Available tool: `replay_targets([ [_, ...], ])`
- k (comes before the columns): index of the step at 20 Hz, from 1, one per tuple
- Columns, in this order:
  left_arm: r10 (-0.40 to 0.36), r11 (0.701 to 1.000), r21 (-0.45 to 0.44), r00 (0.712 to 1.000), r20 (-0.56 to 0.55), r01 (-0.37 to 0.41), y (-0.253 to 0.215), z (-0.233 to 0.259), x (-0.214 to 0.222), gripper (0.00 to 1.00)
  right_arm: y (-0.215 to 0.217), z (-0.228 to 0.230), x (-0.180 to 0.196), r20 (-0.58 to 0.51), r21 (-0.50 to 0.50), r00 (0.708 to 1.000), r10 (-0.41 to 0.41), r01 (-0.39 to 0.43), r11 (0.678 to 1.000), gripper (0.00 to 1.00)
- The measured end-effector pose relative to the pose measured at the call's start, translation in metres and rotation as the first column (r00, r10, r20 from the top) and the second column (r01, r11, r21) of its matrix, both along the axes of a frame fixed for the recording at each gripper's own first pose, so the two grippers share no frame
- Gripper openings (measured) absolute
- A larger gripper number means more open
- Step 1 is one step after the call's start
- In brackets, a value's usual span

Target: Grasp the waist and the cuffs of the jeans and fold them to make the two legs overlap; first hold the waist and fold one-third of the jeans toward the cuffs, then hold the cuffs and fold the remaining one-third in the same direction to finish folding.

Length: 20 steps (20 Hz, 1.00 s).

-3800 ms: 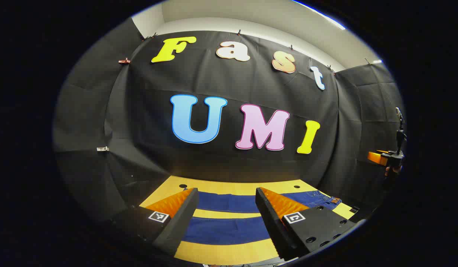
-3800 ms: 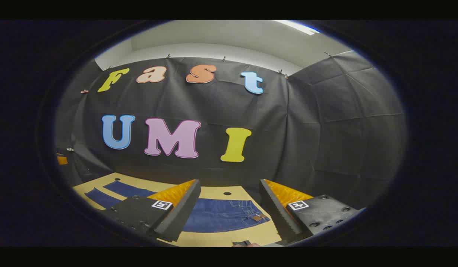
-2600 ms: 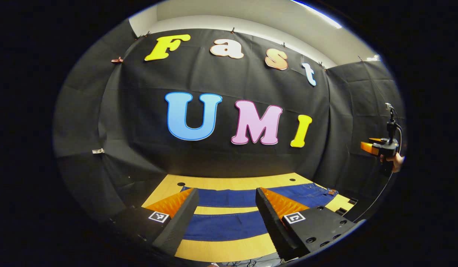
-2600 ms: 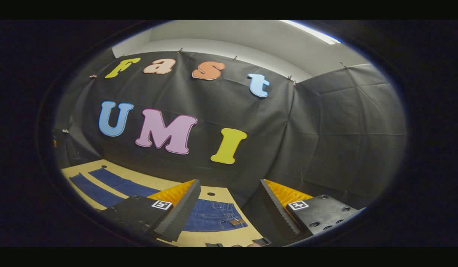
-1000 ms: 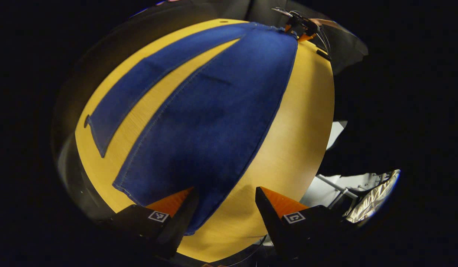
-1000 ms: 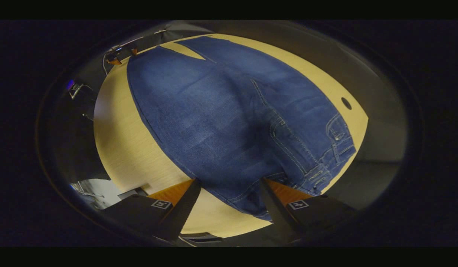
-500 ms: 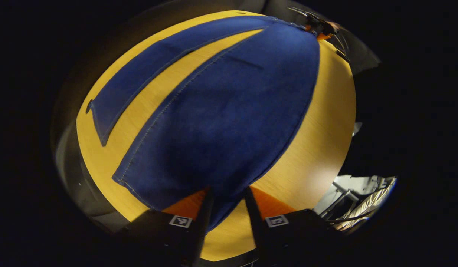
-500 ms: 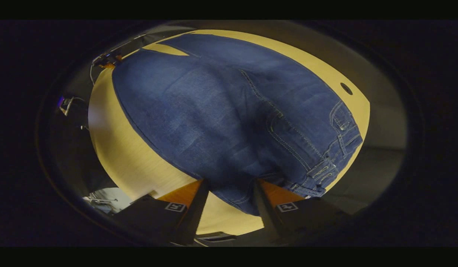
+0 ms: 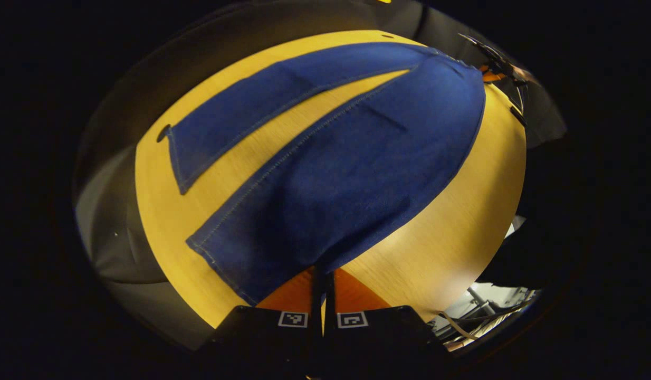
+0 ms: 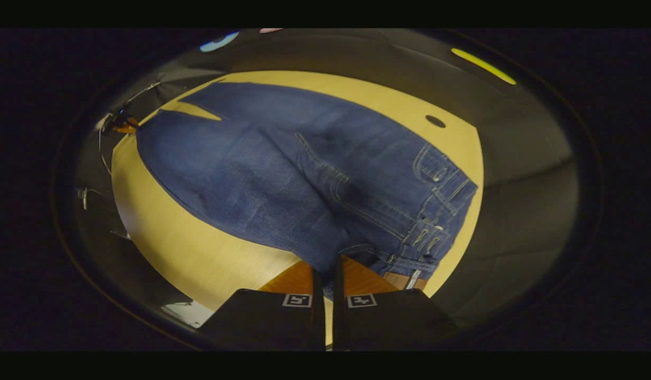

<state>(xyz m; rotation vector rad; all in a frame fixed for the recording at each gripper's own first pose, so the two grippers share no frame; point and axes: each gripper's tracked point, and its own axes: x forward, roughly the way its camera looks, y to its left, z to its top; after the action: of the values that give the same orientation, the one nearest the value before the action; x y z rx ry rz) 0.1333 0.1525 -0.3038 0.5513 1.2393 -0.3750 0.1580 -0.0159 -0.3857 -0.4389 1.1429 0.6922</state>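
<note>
The blue jeans (image 9: 336, 174) lie flat on a yellow wooden table (image 9: 457, 232), legs apart in a narrow V. In the left gripper view the left gripper (image 9: 322, 274) has its fingers drawn together on the near leg's cuff edge, with only a thin slit between them; the far leg (image 9: 262, 111) runs off to its own cuff, beside a small dark hole in the tabletop. At the far end of that view the right gripper (image 9: 494, 66) sits at the waist.

The right gripper view gives the other end: the right gripper (image 10: 328, 279) pinches the waistband corner, beside belt loops, a pocket (image 10: 436, 169) and a brown leather patch (image 10: 404, 281). The left gripper (image 10: 120, 124) shows small at the far cuffs.

Dark booth cloth (image 10: 515, 174) surrounds the table.
</note>
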Motion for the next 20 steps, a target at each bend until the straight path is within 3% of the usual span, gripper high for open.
replay_targets([
  [2,0.032,0.999,-0.013,0.997,0.064,-0.031,-0.001,0.025,0.021,0.10,0.008,0.030,0.015,0.058,0.038,0.998,-0.040,0.038,0.999,0.04],
  [4,0.050,0.999,-0.019,0.990,0.129,-0.048,0.001,0.047,0.053,0.06,0.016,0.052,0.038,0.125,0.057,0.991,-0.052,0.045,0.997,0.10],
  [7,0.108,0.994,-0.031,0.968,0.227,-0.103,0.008,0.084,0.114,0.06,0.028,0.083,0.072,0.204,0.083,0.975,-0.085,0.069,0.994,0.10],
  [10,0.182,0.983,-0.056,0.943,0.279,-0.173,0.013,0.104,0.182,0.06,0.039,0.096,0.119,0.246,0.127,0.953,-0.175,0.147,0.981,0.07],
  [14,0.255,0.966,-0.036,0.932,0.256,-0.254,0.024,0.077,0.257,0.06,0.047,0.067,0.179,0.249,0.121,0.936,-0.250,0.226,0.967,0.10],
  [17,0.367,0.930,-0.061,0.895,0.254,-0.364,0.029,0.040,0.309,0.02,0.058,0.017,0.216,0.219,0.087,0.929,-0.299,0.287,0.954,0.09],
  [19,0.392,0.915,-0.010,0.880,0.268,-0.404,0.039,0.026,0.319,0.06,0.062,-0.007,0.224,0.212,0.054,0.927,-0.309,0.305,0.951,0.09],
  [20,0.397,0.907,0.018,0.870,0.293,-0.421,0.045,0.025,0.322,0.14,0.061,-0.016,0.228,0.211,0.048,0.923,-0.321,0.318,0.947,0.10],
])
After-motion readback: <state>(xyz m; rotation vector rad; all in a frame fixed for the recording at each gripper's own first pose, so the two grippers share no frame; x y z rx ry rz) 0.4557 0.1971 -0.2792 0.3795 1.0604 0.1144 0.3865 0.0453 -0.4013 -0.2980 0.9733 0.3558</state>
